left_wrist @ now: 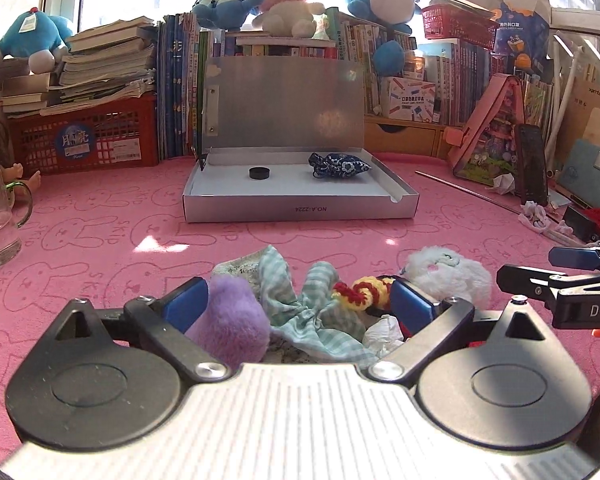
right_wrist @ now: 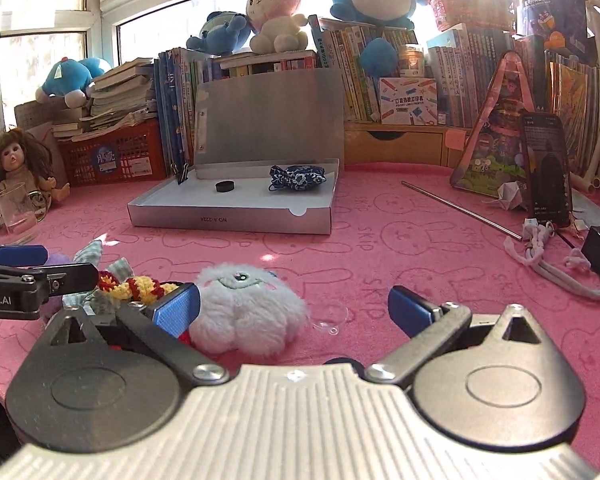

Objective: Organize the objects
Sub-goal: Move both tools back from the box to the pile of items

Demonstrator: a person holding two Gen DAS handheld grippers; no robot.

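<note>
Both views sit low over the pink surface point(left_wrist: 100, 240), tilted slightly down, facing the window wall of books and plush toys.

Left wrist view: looks out between its own tongs point(left_wrist: 300, 300), close over a heap of small soft toys; the open silver box point(left_wrist: 300, 210) is straight ahead, mid-distance.

Right wrist view: set just to the right, the white fluffy toy point(right_wrist: 248, 312) close beneath; the box point(right_wrist: 232, 220) shifts left of centre.

Shared: box, toy heap, book wall. Each view catches the other tongs at its edge.
</note>
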